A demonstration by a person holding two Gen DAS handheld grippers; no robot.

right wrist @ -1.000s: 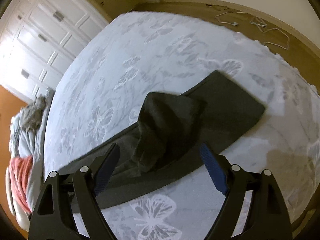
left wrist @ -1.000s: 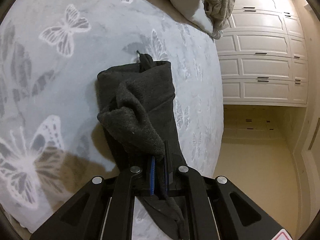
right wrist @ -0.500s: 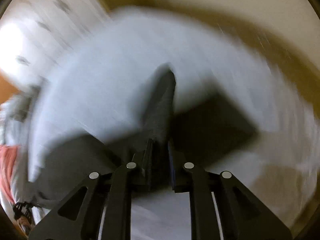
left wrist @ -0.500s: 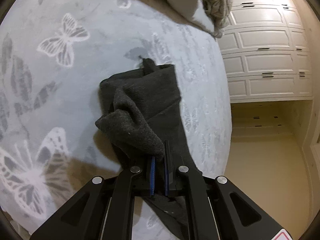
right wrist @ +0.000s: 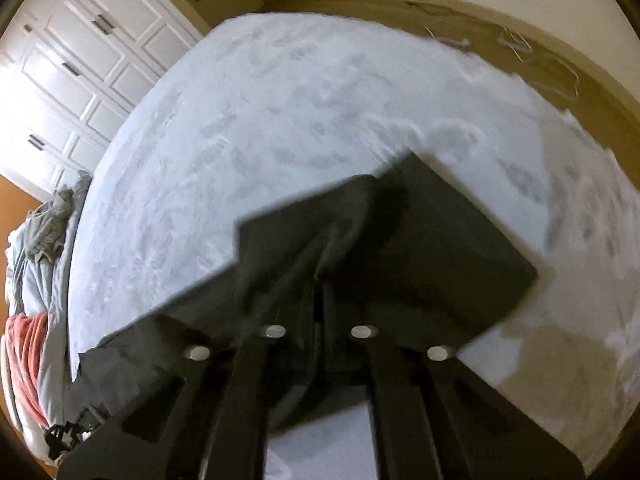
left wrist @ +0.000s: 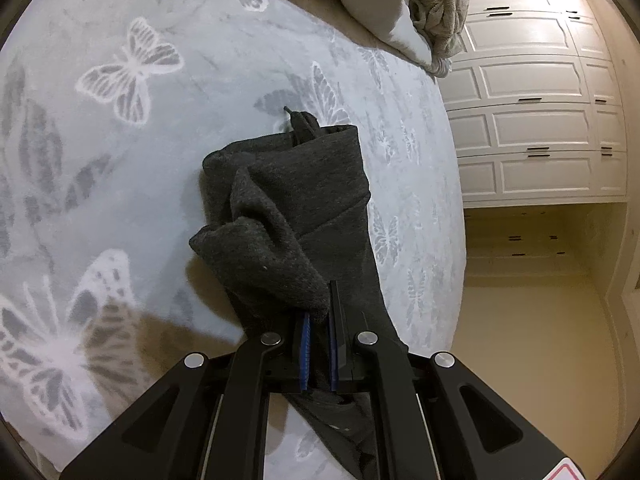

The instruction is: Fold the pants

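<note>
Dark grey pants (left wrist: 296, 208) lie on a pale blue butterfly-print bedspread (left wrist: 120, 120). My left gripper (left wrist: 318, 320) is shut on a bunched fold of the pants and holds it just above the rest of the fabric; a drawstring end sticks out at the far edge. In the right wrist view the pants (right wrist: 420, 240) spread across the bedspread (right wrist: 280, 112), and my right gripper (right wrist: 320, 308) is shut on a raised fold of them. The right view is blurred by motion.
White panelled wardrobe doors (left wrist: 528, 100) stand beyond the bed's edge, with bare floor (left wrist: 528, 340) below. A heap of grey bedding and clothes (left wrist: 436, 4) lies at the far end. Red and grey laundry (right wrist: 28, 344) sits at the left. A white cable (right wrist: 540, 56) lies on the floor.
My right gripper went from wide open over the pants to shut on a fold, and has moved with it. My left gripper stays shut on its fold, nearly still.
</note>
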